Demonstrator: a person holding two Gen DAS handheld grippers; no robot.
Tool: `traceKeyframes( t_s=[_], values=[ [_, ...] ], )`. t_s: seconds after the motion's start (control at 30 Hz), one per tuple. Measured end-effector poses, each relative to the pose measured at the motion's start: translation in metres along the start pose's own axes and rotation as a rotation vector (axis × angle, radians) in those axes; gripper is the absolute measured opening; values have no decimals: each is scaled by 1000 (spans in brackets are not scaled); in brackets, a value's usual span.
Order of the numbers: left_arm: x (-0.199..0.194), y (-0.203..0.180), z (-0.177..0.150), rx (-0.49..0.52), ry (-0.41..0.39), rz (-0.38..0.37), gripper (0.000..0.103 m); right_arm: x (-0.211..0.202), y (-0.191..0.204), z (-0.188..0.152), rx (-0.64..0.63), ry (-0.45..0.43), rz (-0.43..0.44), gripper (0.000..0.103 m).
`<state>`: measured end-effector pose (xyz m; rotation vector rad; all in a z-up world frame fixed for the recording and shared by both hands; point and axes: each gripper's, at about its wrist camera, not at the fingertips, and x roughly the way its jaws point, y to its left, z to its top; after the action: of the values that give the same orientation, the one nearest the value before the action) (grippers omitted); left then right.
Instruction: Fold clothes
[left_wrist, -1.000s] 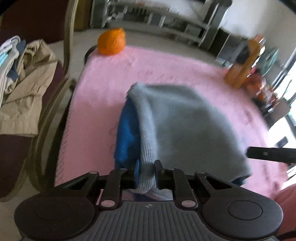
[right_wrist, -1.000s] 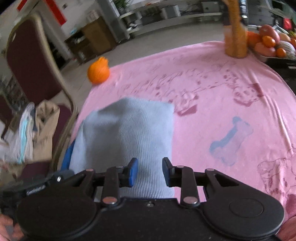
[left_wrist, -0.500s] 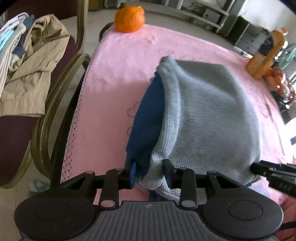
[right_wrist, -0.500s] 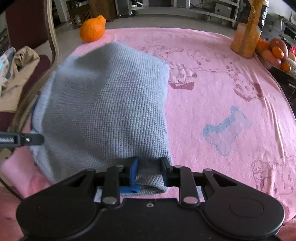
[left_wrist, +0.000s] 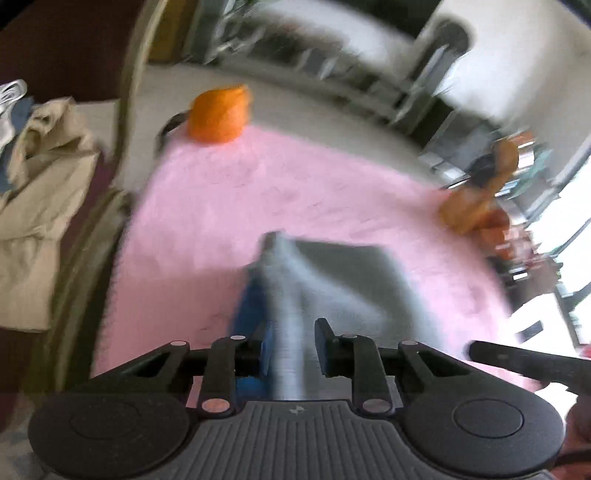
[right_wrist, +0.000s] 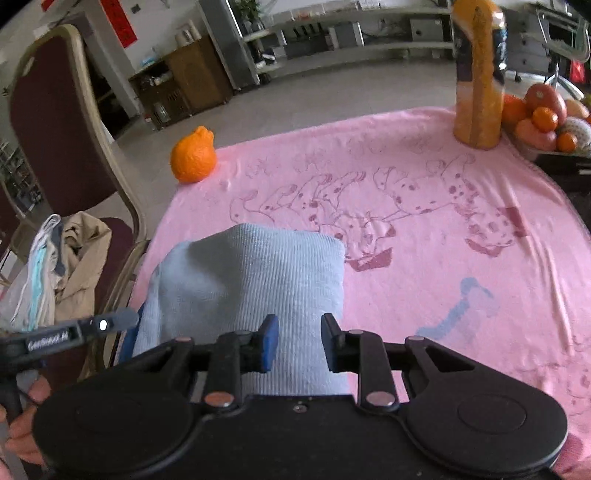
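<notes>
At the far left a dark red chair (right_wrist: 48, 122) stands just beside the bench (right_wrist: 424, 229), and a pile of beige and white clothes (right_wrist: 74, 266) lies on its seat. The bench's left edge runs close along the chair frame, so there is little room on that side. An orange (right_wrist: 192, 157) sits near the far left corner of the pink dog-print blanket covering the bench.

The grey-blue knitted sweater (right_wrist: 251, 291), with a darker blue layer showing along its left edge, hangs in a fold over the near left part of the bench. The left tongs (left_wrist: 293, 349) are closing on its left fold, with the cloth running between them; that view is blurred. The right tongs (right_wrist: 298, 343) stand narrowly spread with the sweater's near edge between them, and whether they pinch it I cannot tell.

To the right of the sweater the blanket lies flat and open across to the bench's right edge. A tall orange-and-black bottle (right_wrist: 478, 74) stands at the far right, just beside a bowl of fruit (right_wrist: 546, 122).

White lettering on the bar of the left tongs, seen from the right wrist view, is too blurred to read.
</notes>
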<state>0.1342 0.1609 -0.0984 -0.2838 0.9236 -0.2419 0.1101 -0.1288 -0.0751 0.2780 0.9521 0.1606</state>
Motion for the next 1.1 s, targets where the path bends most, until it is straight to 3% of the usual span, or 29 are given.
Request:
traceKeyframes(
  t_s=[0.13,0.23,0.4,0.5,0.63,0.77,0.9,1.07,1.1],
  values=[
    [-2,-4,-11,67,25,16,17,21,15,-10,-49,36,11,25],
    [12,-5,-26,129,107,134,27,36,24,-20,-102,35,-40,25],
    [9,-2,-25,102,103,147,31,41,34,-23,-167,40,-63,25],
    [-9,3,-24,64,59,93,24,28,28,-17,-138,47,-34,25],
    [-41,8,-23,31,-78,-73,20,-9,11,-7,-107,-26,-17,25],
    [-33,-5,-4,27,-128,-114,21,-24,-8,14,-33,-63,5,26],
    [-1,-27,20,73,-102,-40,21,-10,-17,31,28,-78,17,21],
    [53,-26,33,91,-46,108,19,49,-6,44,110,-44,52,21],
    [64,-22,35,79,-22,135,15,60,-1,45,111,-44,40,21]
  ],
)
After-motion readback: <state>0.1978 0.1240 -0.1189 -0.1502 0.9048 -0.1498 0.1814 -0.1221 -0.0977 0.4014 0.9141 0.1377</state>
